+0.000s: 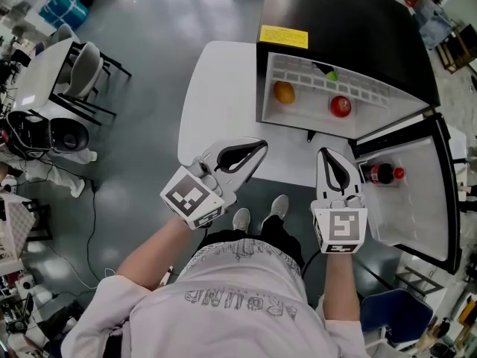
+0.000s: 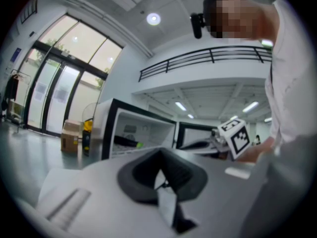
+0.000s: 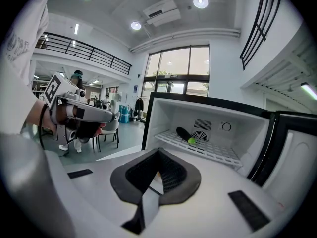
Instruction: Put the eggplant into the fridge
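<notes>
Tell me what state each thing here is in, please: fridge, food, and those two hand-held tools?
Black mini fridge: door swung wide open.
Dark eggplant with green stem: lying on the white shelf inside.
Round orange fruit: resting inside the fridge.
Round red fruit: resting inside the fridge.
Dark bottle with red cap: stowed in the door.
Left gripper: fingers shut, empty.
Right gripper: fingers shut, empty.

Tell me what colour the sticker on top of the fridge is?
Yellow. The sticker on the black fridge shows best in the head view.
</notes>
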A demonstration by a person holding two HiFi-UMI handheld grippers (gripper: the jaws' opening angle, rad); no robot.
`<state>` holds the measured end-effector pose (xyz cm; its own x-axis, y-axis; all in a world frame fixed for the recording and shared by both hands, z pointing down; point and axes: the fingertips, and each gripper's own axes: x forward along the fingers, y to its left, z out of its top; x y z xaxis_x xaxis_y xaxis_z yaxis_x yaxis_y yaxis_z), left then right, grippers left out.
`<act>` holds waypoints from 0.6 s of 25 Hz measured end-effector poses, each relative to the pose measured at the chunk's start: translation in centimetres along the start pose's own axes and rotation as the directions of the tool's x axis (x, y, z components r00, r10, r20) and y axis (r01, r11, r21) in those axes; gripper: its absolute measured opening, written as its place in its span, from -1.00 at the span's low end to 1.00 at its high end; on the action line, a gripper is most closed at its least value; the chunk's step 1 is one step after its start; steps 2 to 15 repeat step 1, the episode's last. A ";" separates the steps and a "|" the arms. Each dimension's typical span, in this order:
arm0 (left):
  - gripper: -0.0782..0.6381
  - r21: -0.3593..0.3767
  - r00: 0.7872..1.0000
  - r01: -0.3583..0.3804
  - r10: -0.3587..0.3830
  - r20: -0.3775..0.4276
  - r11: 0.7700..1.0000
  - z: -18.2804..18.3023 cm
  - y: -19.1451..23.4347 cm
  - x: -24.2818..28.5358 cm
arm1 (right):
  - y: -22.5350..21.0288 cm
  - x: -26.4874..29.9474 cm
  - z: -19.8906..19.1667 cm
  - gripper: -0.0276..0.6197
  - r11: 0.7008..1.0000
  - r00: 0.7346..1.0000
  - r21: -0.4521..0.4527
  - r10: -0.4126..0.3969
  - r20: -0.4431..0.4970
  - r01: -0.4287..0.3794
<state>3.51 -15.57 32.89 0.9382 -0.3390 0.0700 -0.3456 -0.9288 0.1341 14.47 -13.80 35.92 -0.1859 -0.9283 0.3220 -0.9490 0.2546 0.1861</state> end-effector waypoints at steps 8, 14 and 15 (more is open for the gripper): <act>-0.76 0.001 1.000 0.000 0.000 0.000 1.000 0.0 0.0 0.0 | 0.0 0.0 0.0 -0.91 1.000 1.000 -0.001 0.000 0.001 0.000; -0.76 0.001 1.000 0.000 0.000 0.000 1.000 0.0 0.0 0.0 | 0.0 0.0 0.0 -0.91 1.000 1.000 -0.001 0.000 0.001 0.000; -0.76 0.001 1.000 0.000 0.000 0.000 1.000 0.0 0.0 0.0 | 0.0 0.0 0.0 -0.91 1.000 1.000 -0.001 0.000 0.001 0.000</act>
